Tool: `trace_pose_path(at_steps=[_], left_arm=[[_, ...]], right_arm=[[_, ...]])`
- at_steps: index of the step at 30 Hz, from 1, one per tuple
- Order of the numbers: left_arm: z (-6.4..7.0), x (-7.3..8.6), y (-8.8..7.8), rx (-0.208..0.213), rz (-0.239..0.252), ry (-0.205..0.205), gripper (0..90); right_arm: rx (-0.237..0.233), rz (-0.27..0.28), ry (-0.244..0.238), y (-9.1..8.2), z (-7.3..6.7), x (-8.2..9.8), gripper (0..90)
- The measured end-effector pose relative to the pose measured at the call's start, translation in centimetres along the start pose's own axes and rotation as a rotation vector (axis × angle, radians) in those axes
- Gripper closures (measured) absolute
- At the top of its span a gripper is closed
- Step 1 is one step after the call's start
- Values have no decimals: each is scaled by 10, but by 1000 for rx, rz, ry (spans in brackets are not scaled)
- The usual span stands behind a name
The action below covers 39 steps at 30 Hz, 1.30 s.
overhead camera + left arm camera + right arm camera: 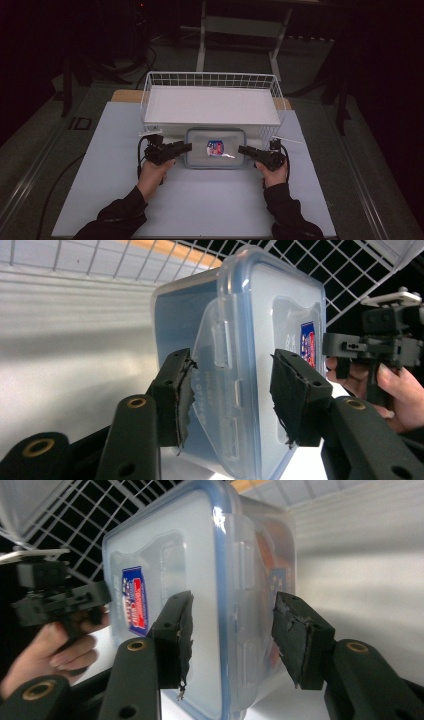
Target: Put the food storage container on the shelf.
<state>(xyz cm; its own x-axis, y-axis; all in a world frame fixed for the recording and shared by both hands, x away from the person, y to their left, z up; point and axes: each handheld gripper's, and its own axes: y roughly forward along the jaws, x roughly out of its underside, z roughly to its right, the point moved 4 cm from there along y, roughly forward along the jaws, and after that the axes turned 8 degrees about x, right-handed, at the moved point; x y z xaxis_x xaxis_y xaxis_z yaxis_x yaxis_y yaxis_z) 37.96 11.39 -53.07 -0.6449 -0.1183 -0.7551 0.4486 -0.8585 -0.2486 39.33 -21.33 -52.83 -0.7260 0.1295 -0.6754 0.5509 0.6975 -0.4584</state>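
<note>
Black jaws of the left gripper (232, 390) straddle the container's (260, 330) end latch, parted, pads just off it. At three o'clock of the container (215, 148), the right gripper (246, 150) likewise straddles its end, half open, gripping nothing. It sits on the table (200, 205), six o'clock of the wire basket (210, 80).

In the right gripper view, the jaws straddle the lidded plastic container's (200, 580) edge, pads apart from it.

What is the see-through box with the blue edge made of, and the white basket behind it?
The lidded food container looks like clear, glossy plastic: you can see through its lid and snap flaps, and it glints. Its blue rim could be a rubbery seal. The wire basket seems to be thin metal wire coated white, judging by its open grid.
</note>
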Motion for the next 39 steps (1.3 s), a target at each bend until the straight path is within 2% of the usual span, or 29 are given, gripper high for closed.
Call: trace_pose_path(at_steps=[1, 2, 3, 4, 5, 7, 9, 10, 16, 18, 21, 22, 23, 24, 25, 26, 27, 28, 29, 30, 31, 32, 34, 36, 37, 39], left_arm=[[-1, 0, 0, -14, 3, 18, 503], [0, 1, 2, -11, 5, 9, 492], [0, 1, 2, -11, 5, 9, 485], [-3, 0, 2, -52, 10, 44, 485], [-4, 0, 1, -70, 19, 70, 510], [-2, -1, 3, -72, 29, 73, 523], [-1, -2, 4, -91, 31, 80, 522], [-2, -3, 5, -101, 25, 118, 514], [-2, -3, 7, -125, 29, 143, 463], [-1, -4, 7, -141, 27, 149, 449], [1, -4, 7, -137, 23, 164, 405], [3, -5, 5, -129, 36, 167, 405], [6, -6, 3, -120, 49, 163, 357], [7, -6, 1, -106, 51, 171, 357], [11, -6, -1, -99, 53, 174, 317], [13, -5, -2, -94, 52, 164, 317], [15, -5, -5, -77, 46, 192, 296], [17, -5, -7, -76, 45, 186, 270], [21, -4, -10, -63, 44, 181, 225], [23, -3, -12, -53, 43, 189, 225], [28, -2, -14, -59, 40, 211, 153], [32, -1, -17, -54, 32, 226, 153], [38, 0, -22, -44, 15, 238, 120], [44, 1, -27, -29, 1, 232, 0], [48, 1, -31, -25, -4, 223, 0], [55, 1, -37, -23, -15, 232, 0]], right_arm=[[18, 11, -21, 0, -2, 0, 502], [35, 15, -44, 0, -3, -1, 499], [35, 15, -44, 0, -3, -1, 499], [53, 18, -55, 1, -3, -2, 498], [73, 24, -70, 2, -4, -1, 515], [80, 41, -57, 4, -5, -1, 503], [99, 58, -63, 5, -5, -2, 483], [108, 62, -63, 5, -5, -3, 472], [169, 85, -96, 8, -6, -6, 403], [178, 83, -105, 7, -8, -6, 415], [184, 83, -129, 6, -11, -6, 425], [181, 92, -146, 4, -14, -6, 426], [175, 102, -195, -2, -22, -4, 438], [175, 102, -195, -2, -22, -4, 438], [161, 105, -219, -7, -30, -3, 449], [161, 105, -219, -7, -30, -3, 449], [165, 110, -236, -9, -33, -2, 454], [165, 115, -256, -12, -40, 0, 470], [150, 116, -287, -16, -50, 4, 528], [150, 116, -287, -16, -50, 4, 528], [126, 107, -299, -20, -60, 9, 655], [126, 107, -299, -20, -60, 9, 655], [93, 85, -310, -22, -68, 16, 724], [71, 50, -307, -21, -73, 22, 799], [64, 39, -312, -20, -75, 25, 827], [50, 2, -317, -16, -79, 32, 885]])
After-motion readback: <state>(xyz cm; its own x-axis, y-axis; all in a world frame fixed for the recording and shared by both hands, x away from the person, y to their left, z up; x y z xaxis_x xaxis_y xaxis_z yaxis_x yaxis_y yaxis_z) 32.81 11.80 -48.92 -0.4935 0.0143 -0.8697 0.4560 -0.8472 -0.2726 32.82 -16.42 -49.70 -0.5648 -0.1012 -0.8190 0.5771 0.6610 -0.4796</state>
